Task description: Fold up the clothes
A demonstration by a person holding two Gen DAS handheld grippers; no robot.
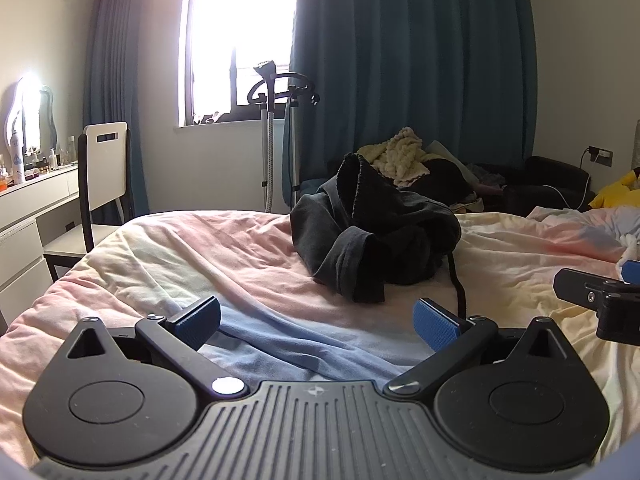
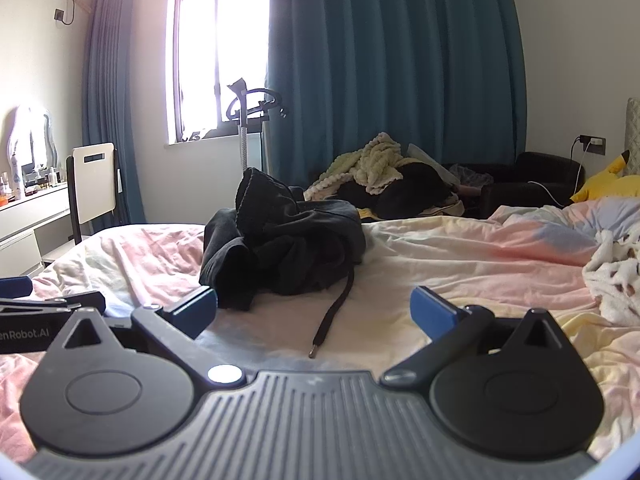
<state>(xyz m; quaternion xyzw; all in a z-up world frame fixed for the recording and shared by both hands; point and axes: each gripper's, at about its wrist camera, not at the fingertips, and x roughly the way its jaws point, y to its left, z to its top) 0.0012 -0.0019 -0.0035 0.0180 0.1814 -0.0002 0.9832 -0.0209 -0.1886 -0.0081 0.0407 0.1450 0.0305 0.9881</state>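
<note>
**A:** Crumpled black fabric garment (image 1: pixel 372 232) is what sits in front of both cameras, heaped on the wide bed with its rumpled pastel pink, yellow and blue sheet (image 1: pixel 168 264). What surrounds it?

**B:** Tall teal pleated curtains (image 2: pixel 384 64) hang behind the bed, beside a bright window with a dark frame (image 2: pixel 216 52). On the far side of the bed lies a second heap, a cream knitted blanket over dark clothes (image 2: pixel 380 168). At the left stands a white dressing table with drawers (image 1: pixel 28 216), a white chair with a slot in its back (image 1: pixel 105 164) pushed up beside it.

**A:** And the garment itself?

**B:** It lies in a loose mound near the middle of the sheet, one ribbed edge standing up. A thin black drawstring with a metal tip (image 2: pixel 332 320) trails out of it across the sheet toward the right-hand tool.

**A:** The tools?

**B:** The left gripper (image 1: pixel 318 326) hovers low over the sheet, its blue-padded fingers (image 1: pixel 436 326) spread wide with nothing between them, short of the garment. The right gripper (image 2: pixel 314 312) is likewise released, jaws parted and grasping nothing; the drawstring's tip lies on the sheet between its fingers without touching either pad. Each tool shows at the edge of the other's view, side by side
</note>
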